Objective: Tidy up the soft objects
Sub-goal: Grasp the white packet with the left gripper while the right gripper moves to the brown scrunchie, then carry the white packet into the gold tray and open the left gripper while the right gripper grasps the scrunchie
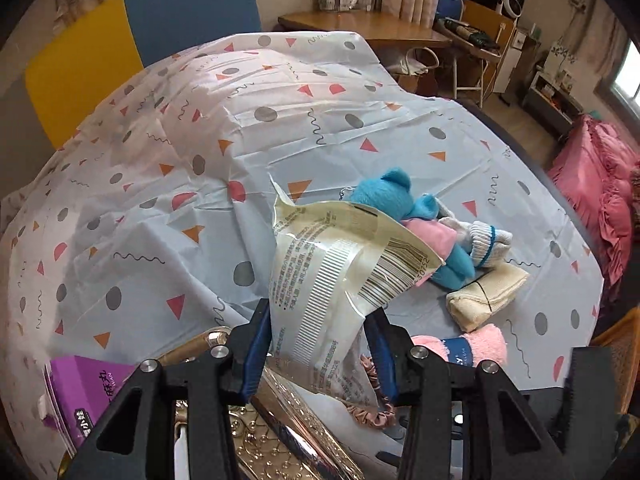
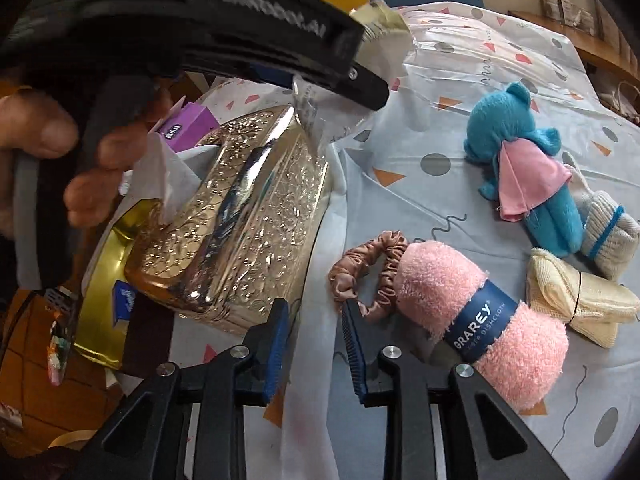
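Note:
My left gripper (image 1: 318,312) is shut on a cream and clear plastic packet (image 1: 340,260) with a barcode, held up above the table. The right wrist view shows that gripper (image 2: 352,72) from the side, with a person's hand (image 2: 40,132) on it. My right gripper (image 2: 314,312) stands open over the tablecloth with nothing between its fingers, just left of a brown satin scrunchie (image 2: 360,268). A rolled pink dishcloth (image 2: 432,284) lies against the scrunchie. Further right lie a blue teddy (image 2: 516,120) under a pink cloth (image 2: 528,180), a white sock roll (image 2: 608,236) and a cream cloth bundle (image 2: 580,304).
A gold embossed tissue box (image 2: 240,220) stands left of my right gripper, with a purple box (image 2: 188,120) behind it. The patterned tablecloth (image 1: 200,140) covers the table. Blue and yellow chair backs (image 1: 192,8) stand beyond the far edge. A pink quilt (image 1: 592,184) lies at the right.

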Action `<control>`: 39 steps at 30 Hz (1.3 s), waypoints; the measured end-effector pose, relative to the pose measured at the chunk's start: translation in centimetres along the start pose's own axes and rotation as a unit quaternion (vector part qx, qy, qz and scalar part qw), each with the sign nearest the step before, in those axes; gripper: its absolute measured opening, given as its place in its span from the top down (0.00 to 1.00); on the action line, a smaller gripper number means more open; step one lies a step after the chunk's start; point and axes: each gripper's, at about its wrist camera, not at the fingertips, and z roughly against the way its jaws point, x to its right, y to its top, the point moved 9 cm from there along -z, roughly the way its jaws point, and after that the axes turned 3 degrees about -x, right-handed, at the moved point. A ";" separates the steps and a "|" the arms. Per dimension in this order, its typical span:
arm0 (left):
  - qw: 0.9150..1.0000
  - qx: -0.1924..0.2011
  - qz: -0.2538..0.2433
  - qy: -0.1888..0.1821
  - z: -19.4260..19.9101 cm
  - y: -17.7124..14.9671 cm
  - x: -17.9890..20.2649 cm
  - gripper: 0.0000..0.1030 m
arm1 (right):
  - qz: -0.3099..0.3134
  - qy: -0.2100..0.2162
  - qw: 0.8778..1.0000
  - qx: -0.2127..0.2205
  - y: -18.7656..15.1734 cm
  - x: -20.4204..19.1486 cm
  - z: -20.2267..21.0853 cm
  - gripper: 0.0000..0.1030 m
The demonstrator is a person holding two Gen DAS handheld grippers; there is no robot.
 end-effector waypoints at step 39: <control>0.912 0.144 0.379 0.063 15.6 -20.3 -26.5 0.55 | 0.010 -0.090 0.996 -0.019 -0.9 3.1 -3.7 0.94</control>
